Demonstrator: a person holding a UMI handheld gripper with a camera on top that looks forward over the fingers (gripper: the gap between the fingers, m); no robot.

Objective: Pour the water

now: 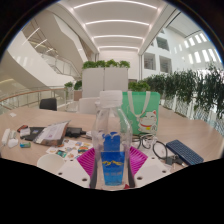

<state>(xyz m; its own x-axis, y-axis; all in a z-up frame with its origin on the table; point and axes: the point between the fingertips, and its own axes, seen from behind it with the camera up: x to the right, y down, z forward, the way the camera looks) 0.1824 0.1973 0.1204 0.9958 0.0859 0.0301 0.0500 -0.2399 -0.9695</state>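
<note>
My tongs (112, 160) hold a clear plastic water bottle (111, 148) with a blue label, both pink pads (87, 161) pressed against its sides. Beyond it on the cluttered bench (190, 135) stands a green-and-white bag (140, 113), with a dark keyboard (184, 151) to the right.

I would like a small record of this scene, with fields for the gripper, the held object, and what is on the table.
gripper: gripper, fingers shut on the bottle
held object: clear plastic water bottle, blue label, upright between the pads
table: wooden table, cluttered
behind bottle: green patterned bag
beside fingers: keyboard
setting: large atrium with plants
</note>
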